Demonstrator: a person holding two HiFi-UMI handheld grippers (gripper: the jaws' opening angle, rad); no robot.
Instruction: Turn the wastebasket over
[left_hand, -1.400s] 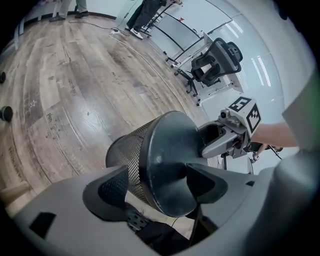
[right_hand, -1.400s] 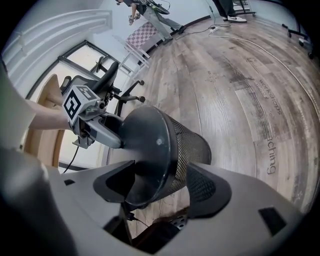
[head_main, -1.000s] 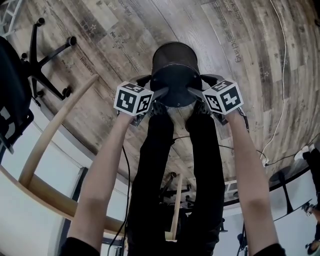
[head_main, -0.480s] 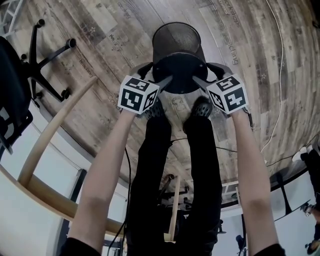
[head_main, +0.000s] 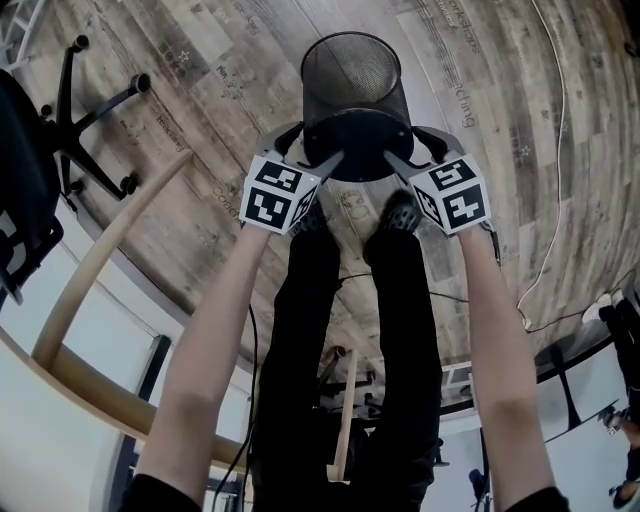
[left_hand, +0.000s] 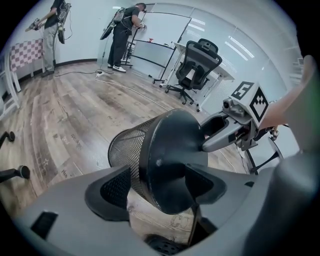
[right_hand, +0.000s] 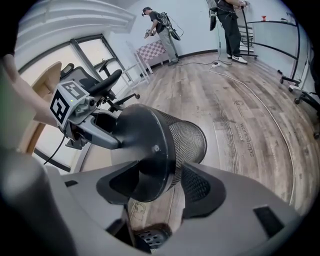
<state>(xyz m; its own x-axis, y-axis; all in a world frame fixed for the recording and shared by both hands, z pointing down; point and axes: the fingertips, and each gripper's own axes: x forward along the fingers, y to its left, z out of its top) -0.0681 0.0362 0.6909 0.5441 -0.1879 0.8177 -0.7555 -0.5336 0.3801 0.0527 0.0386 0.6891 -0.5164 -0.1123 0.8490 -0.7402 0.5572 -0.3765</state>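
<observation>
A black mesh wastebasket (head_main: 352, 72) hangs tilted above the wood floor, its solid base (head_main: 358, 145) toward me and its mouth pointing away. My left gripper (head_main: 305, 148) straddles the base rim from the left, one jaw on the mesh wall and one across the base. My right gripper (head_main: 412, 148) does the same from the right, and its jaws are closing with the rim between them. In the left gripper view the wastebasket (left_hand: 172, 155) fills the left gripper (left_hand: 157, 175), with the right gripper (left_hand: 220, 136) opposite. The right gripper view mirrors this: wastebasket (right_hand: 150, 145), right gripper (right_hand: 160, 175), left gripper (right_hand: 95, 131).
My shoes (head_main: 400, 213) stand on the floor just under the basket. An office chair base (head_main: 90, 110) and a curved wooden table edge (head_main: 100, 260) lie to the left. A white cable (head_main: 560, 150) runs along the right. Two people (left_hand: 125, 30) and a chair (left_hand: 197, 65) stand far off.
The basket has swung away from me and tipped further, so more of its mesh wall and mouth shows. Both grippers moved with it and rolled slightly.
</observation>
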